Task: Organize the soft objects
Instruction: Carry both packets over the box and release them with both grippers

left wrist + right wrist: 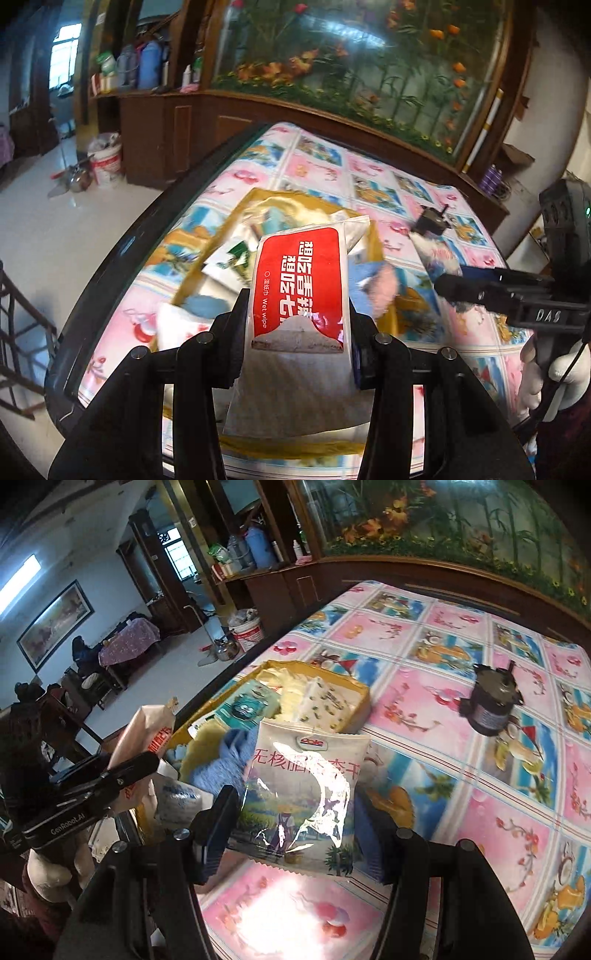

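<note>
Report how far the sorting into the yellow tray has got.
Done: several packets and a blue cloth already lie in the yellow tray.
In hand: left tongs grip a wet wipe pack; right tongs grip a snack bag.
Left: both need placing; a dark canister stands outside.

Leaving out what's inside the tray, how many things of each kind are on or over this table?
Packets held in jaws: 2, wet wipe pack and Dole snack bag
Trays: 1, yellow tray
Jars: 1, dark jar
Total: 4
</note>
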Demonstrator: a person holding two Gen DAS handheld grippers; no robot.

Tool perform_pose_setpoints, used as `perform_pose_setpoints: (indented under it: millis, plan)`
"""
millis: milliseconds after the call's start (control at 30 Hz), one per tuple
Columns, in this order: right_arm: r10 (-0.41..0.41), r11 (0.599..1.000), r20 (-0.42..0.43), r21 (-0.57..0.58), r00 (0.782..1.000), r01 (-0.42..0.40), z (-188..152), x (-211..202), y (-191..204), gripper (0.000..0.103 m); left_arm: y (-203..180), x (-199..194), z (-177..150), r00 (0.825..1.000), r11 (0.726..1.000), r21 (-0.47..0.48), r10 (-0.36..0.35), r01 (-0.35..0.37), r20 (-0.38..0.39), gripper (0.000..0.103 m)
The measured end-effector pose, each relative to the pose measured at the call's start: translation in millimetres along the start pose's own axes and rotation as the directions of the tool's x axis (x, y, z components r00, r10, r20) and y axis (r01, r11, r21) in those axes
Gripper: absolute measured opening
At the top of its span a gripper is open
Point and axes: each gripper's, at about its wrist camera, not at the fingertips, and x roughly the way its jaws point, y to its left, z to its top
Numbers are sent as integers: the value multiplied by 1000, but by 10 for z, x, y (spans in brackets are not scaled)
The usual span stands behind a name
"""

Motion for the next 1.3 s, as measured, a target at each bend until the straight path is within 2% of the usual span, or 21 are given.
perform_pose_setpoints:
  millis: [233,333,567,700,800,1000,1067,1100,1167,1200,1233,1267,1300]
  plan:
    - [39,999,-54,-4,998,-39,436,561,242,62,251,284,-23,998,998,-33,51,-52,-48,44]
    - [45,999,-90,7,995,-45,579,824,293,62,252,379,-43,997,999,-23,46,-47,-57,44]
    - [26,999,-155,28,988,-22,624,1242,311,63,284,414,-44,999,999,-39,18,-20,-40,54]
    - [-3,1000,-138,-24,990,0,604,1222,424,68,246,379,-18,999,999,-37,16,-17,-31,54]
    - [4,999,-118,-49,993,-9,648,1147,472,70,172,276,-8,1000,1000,-16,18,-18,10,54]
    - [48,999,7,-1,999,-48,686,747,410,73,73,-39,34,991,999,-10,49,-49,121,54]
    - [48,999,46,12,998,-48,660,597,386,73,33,-171,41,979,995,-14,100,-99,175,54]
    - [45,999,70,18,997,-47,650,522,379,73,1,-262,32,965,989,-18,148,-147,216,54]
    - [42,999,144,28,989,-47,564,298,363,73,-89,-490,-8,914,965,-37,260,-261,313,58]
    - [32,999,190,27,981,-38,507,162,370,73,-132,-590,-26,886,953,-49,297,-300,355,76]
    - [17,1000,234,22,972,-23,453,44,380,73,-185,-707,-53,859,946,-59,316,-320,403,87]
    - [-15,1000,294,17,956,11,365,-121,404,74,-245,-825,-90,839,951,-60,297,-305,456,103]
    - [-50,999,343,18,938,47,290,-238,419,77,-263,-891,-127,831,960,-51,264,-275,490,103]
